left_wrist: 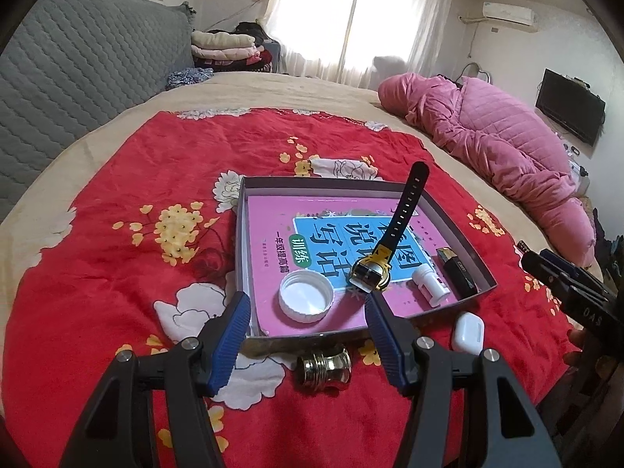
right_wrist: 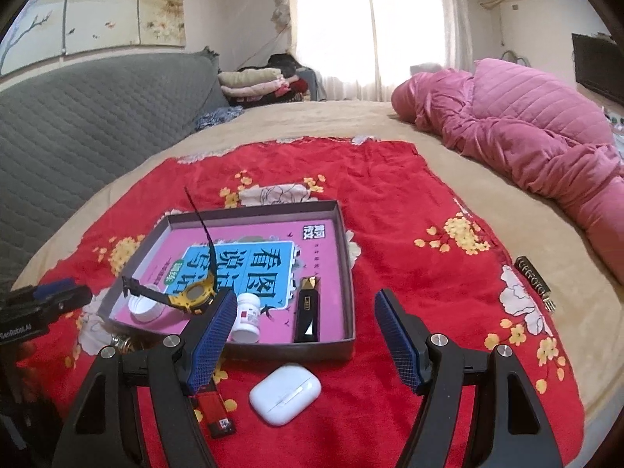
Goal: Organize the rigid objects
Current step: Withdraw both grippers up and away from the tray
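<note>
Just ahead of both tongs sits a shallow dark box lid (left_wrist: 460, 230) on a red flowered blanket (left_wrist: 128, 179) spread over the bed, and most of the small things lie inside it. A pink workbook (left_wrist: 273, 214) with a blue title panel covers its floor. On the book, directly beyond the left gripper (left_wrist: 306, 304), rests a white screw cap (left_wrist: 306, 296), open side up. Just past that gripper's right fingertip stands a yellow-cased watch (left_wrist: 370, 271), its black strap sticking up at a slant; whether the fingertip touches the watch case I cannot tell. To the right of the watch lies a small white pill bottle (left_wrist: 429, 282) on its side, and beside that, along the lid's right wall, a black lighter (left_wrist: 456, 273). The left gripper's jaws stand wide with nothing clamped between them. Outside the lid, close under the left gripper and between its fingers, a brass-coloured metal knob (left_wrist: 321, 366) lies on the blanket against the lid's near wall. The right gripper (right_wrist: 306, 308) is likewise spread wide and holds nothing. Between its fingers and nearer the camera than the lid, a white earbud case (right_wrist: 284, 397) rests on the blanket, just outside the near wall. Under its left finger lies a red lighter (right_wrist: 214, 413), partly hidden. Well off to the right of that gripper, near the blanket's edge, lies a dark bar with gold lettering (right_wrist: 532, 279). Each gripper shows at the edge of the other's view.
</note>
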Available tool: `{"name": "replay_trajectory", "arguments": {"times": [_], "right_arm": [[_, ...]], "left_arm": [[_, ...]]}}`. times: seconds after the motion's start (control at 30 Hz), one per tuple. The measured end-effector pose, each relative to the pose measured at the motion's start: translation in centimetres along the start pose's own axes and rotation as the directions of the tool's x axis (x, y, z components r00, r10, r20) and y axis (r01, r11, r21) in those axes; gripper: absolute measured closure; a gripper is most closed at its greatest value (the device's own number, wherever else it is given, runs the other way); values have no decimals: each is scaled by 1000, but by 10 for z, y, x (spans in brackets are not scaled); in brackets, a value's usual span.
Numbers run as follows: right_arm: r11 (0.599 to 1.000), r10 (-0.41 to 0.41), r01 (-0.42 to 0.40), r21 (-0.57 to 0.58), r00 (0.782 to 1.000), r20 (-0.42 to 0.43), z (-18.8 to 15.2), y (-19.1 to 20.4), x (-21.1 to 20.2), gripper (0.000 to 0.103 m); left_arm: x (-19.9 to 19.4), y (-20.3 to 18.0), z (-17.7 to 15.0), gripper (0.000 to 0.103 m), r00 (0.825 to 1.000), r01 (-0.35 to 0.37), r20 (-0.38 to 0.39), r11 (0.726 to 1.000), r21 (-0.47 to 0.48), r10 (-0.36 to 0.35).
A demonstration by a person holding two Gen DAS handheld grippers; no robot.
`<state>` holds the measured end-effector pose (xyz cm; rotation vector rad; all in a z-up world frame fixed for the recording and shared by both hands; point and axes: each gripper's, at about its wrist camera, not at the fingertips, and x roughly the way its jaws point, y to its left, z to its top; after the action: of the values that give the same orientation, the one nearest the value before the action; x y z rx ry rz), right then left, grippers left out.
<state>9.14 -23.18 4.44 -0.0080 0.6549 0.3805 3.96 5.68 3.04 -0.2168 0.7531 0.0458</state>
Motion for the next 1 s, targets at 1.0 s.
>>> {"name": "replay_trajectory", "arguments": {"times": [1.0], "right_arm": [[999, 32, -34, -32, 998, -49, -19, 5, -15, 29]], "left_arm": [[-11, -28, -24, 42, 996, 61, -70, 996, 57, -57]]}}
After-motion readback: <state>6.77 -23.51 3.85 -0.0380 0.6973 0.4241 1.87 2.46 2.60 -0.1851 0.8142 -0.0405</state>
